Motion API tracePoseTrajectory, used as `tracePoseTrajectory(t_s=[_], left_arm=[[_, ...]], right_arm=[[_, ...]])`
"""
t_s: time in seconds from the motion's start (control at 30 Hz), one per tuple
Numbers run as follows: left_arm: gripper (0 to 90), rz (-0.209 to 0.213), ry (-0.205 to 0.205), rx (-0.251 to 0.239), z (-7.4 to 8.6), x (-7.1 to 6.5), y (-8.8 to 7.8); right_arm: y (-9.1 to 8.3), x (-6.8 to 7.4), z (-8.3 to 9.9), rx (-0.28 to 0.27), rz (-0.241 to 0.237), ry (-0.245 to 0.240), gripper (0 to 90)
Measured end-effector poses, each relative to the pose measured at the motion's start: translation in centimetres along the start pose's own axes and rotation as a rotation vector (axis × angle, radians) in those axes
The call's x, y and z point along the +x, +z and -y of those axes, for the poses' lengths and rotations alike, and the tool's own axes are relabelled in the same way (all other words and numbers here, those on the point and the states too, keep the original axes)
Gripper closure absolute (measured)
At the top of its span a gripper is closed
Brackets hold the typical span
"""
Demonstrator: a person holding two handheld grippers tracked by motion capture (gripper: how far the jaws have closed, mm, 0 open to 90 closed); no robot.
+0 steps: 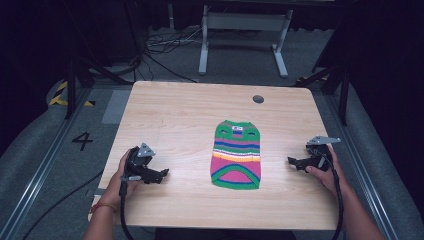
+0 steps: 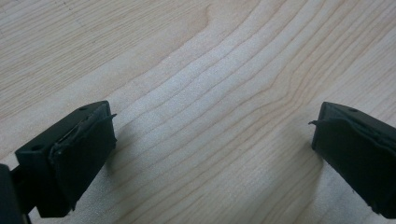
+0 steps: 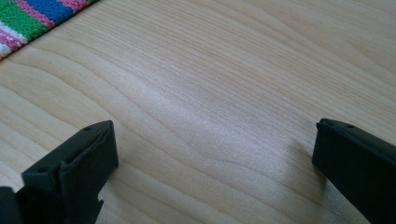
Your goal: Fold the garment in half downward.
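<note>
A small striped knitted garment (image 1: 237, 155) in green, pink, blue and orange lies flat near the middle of the wooden table (image 1: 175, 115). My left gripper (image 1: 162, 175) rests low over the table's left front, well left of the garment, jaws wide apart over bare wood (image 2: 210, 140). My right gripper (image 1: 294, 162) sits at the right, a short way from the garment's right edge, also open with nothing between its jaws. In the right gripper view a corner of the garment (image 3: 32, 18) lies at the top left.
A round grey grommet (image 1: 258, 99) sits in the tabletop near the far edge. Beyond the table stands a white metal frame (image 1: 245, 35) with cables on the floor. The floor at the left bears a painted digit (image 1: 82, 141).
</note>
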State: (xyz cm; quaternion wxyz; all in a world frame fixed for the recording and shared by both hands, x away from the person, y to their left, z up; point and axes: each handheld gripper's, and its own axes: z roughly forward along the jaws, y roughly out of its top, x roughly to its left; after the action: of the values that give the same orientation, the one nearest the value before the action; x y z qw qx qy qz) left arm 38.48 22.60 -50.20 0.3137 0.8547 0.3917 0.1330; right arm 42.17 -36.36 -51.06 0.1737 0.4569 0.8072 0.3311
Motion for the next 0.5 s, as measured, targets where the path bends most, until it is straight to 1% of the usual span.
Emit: tracePoseTrajectory(t_s=[0.07, 0.1, 0.17, 0.37, 0.47, 0.5], left_arm=[[0.0, 0.000, -0.001, -0.001, 0.00, -0.02, 0.00], [0.0, 0.004, -0.011, 0.002, 0.03, -0.08, -0.01], [0.1, 0.004, -0.016, 0.001, 0.04, -0.12, -0.01], [0.3, 0.000, -0.012, -0.002, 0.08, -0.13, -0.04], [0.3, 0.005, 0.007, -0.001, 0.10, 0.01, -0.09], [0.4, 0.011, 0.001, 0.000, 0.10, -0.03, -0.07]], right_arm=[[0.01, -0.04, 0.00, 0.000, -0.003, -0.003, 0.3], [0.00, -0.04, 0.00, 0.000, -0.003, -0.003, 0.3], [-0.07, -0.05, 0.06, 0.000, -0.003, -0.003, 0.3], [-0.13, -0.10, 0.10, 0.004, -0.010, -0.009, 0.3], [-0.16, -0.08, 0.11, 0.004, -0.008, -0.007, 0.4], [-0.19, -0.07, 0.11, 0.007, -0.008, -0.007, 0.4]])
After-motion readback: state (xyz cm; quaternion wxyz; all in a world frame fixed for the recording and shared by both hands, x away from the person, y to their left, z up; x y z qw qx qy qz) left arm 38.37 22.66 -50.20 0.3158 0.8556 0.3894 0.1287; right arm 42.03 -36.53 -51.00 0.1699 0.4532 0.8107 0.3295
